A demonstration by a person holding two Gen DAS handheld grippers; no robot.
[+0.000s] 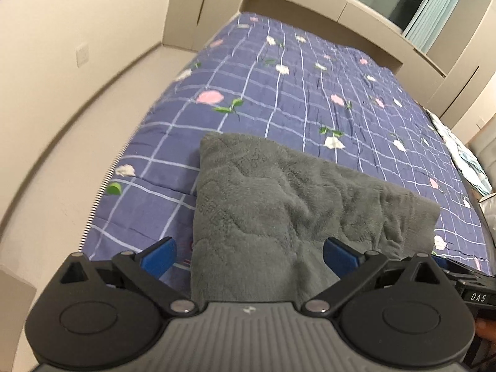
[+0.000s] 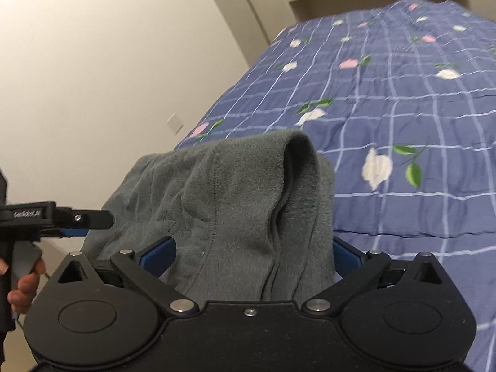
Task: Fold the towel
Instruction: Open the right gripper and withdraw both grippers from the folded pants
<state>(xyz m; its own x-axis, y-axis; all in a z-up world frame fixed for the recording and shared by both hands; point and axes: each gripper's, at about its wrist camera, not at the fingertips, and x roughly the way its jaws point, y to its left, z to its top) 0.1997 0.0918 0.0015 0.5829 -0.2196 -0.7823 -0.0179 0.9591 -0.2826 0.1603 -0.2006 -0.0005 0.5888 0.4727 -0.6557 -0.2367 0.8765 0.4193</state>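
1. Grey plush towel [image 1: 279,204] hangs draped over the blue checked floral bedspread [image 1: 279,93], apparently lifted for a fold.
2. Left gripper [image 1: 248,255] and right gripper [image 2: 252,255] each show blue fingers spread wide, cloth bunched between them.
3. Whether either one actually pinches the towel cannot be told; its lower edge is hidden.

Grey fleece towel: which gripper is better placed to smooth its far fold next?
Probably left. The left gripper faces the grey fleece towel lying flat; the right gripper is swamped by bunched layers.
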